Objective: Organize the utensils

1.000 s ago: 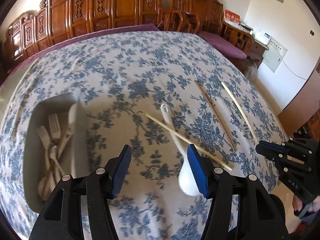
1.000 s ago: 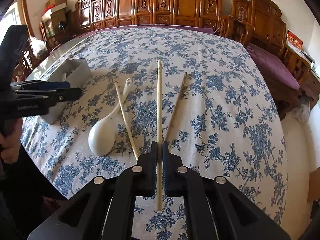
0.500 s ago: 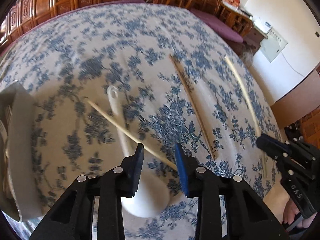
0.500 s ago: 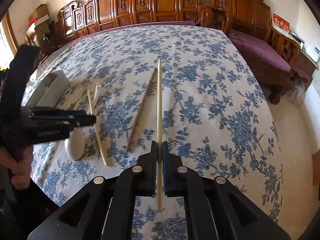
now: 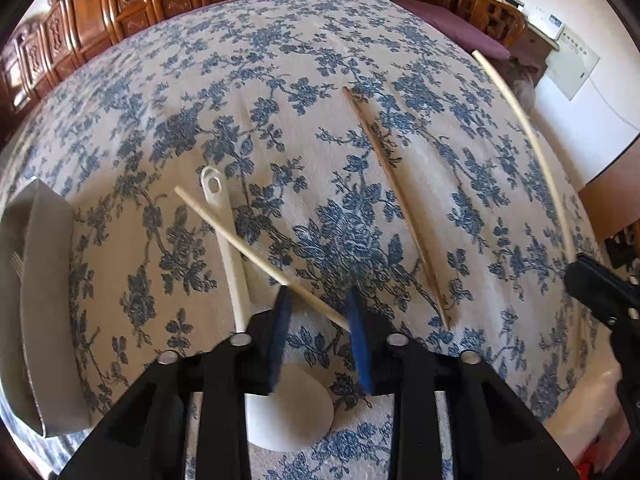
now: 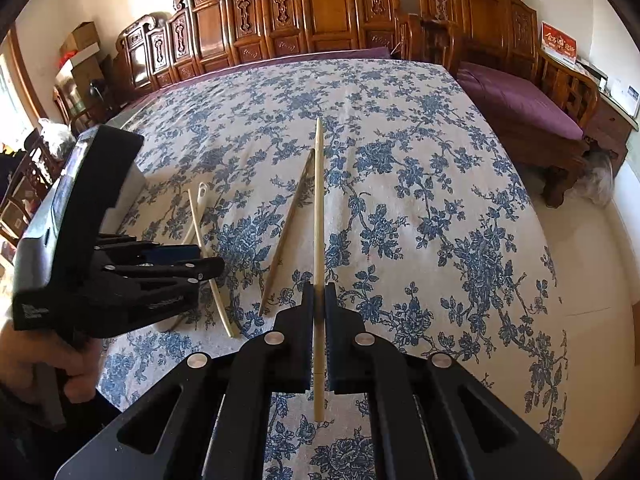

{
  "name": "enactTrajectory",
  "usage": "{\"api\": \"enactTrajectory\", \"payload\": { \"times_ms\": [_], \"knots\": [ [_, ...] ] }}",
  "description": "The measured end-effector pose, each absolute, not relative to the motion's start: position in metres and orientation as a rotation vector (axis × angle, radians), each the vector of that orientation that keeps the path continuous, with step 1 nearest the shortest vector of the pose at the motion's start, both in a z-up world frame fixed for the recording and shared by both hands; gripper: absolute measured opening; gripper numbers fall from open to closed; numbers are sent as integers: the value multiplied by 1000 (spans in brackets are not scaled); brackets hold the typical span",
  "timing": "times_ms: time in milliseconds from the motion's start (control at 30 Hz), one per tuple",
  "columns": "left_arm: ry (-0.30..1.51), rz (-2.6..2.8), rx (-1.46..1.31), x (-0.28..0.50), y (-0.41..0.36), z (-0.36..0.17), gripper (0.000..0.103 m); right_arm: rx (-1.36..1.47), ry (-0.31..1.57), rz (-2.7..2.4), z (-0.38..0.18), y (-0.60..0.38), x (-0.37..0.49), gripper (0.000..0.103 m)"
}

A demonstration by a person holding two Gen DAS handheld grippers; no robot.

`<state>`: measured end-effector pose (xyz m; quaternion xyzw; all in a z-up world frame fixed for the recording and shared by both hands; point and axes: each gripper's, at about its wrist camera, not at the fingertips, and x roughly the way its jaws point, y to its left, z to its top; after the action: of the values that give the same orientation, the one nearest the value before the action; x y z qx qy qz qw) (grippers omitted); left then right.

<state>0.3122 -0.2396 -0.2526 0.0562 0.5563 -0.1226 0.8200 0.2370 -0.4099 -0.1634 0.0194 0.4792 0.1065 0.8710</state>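
Over the last second the left gripper (image 5: 317, 320) had swung away from the grey rectangular utensil tray (image 5: 44, 320) at the table's left edge and dropped low over the pale bamboo chopstick (image 5: 256, 258) that lay slantwise across the handle of the white plastic soup spoon (image 5: 236, 276) near the front edge of the blue-flowered tablecloth (image 5: 320, 160). Its jaws had just been closing and now stood narrowly apart, with the near end of that chopstick between the blue pads (image 5: 362, 344); whether the pads already pressed on it could not be told, though a gap showed on the left side. The right gripper (image 6: 319, 304) was clamped tight on a second pale chopstick (image 6: 319, 208), held above the cloth and pointing toward the far edge. A darker brown wooden chopstick (image 5: 394, 208) lay loose on the cloth between the two. In my judgement the left side was about to secure a match for the held stick, so a pair could go to the tray, which already held forks (image 5: 16, 264).
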Motion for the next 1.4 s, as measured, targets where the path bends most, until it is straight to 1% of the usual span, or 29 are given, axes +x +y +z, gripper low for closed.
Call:
{"api": "enactTrajectory", "payload": {
  "times_ms": [67, 167, 400, 533, 833, 1133, 1400],
  "knots": [
    [1174, -263, 120, 313, -240, -253, 20, 46, 999, 221, -162, -411, 236, 7],
    [1164, -260, 132, 316, -242, -254, 16, 53, 994, 220, -160, -412, 236, 7],
    [1148, -251, 136, 327, -248, -256, 10, 52, 993, 224, -160, -412, 236, 7],
    [1139, -252, 136, 326, -248, -256, 4, 56, 993, 225, -160, -413, 236, 7],
    [1104, -272, 127, 313, -233, -244, 4, 45, 992, 233, -159, -409, 234, 7],
    [1019, -285, 139, 298, -204, -206, 4, 24, 979, 267, -152, -387, 230, 7],
    [971, -275, 137, 285, -162, -178, 4, -26, 942, 314, -138, -352, 220, 7]
  ]
}}
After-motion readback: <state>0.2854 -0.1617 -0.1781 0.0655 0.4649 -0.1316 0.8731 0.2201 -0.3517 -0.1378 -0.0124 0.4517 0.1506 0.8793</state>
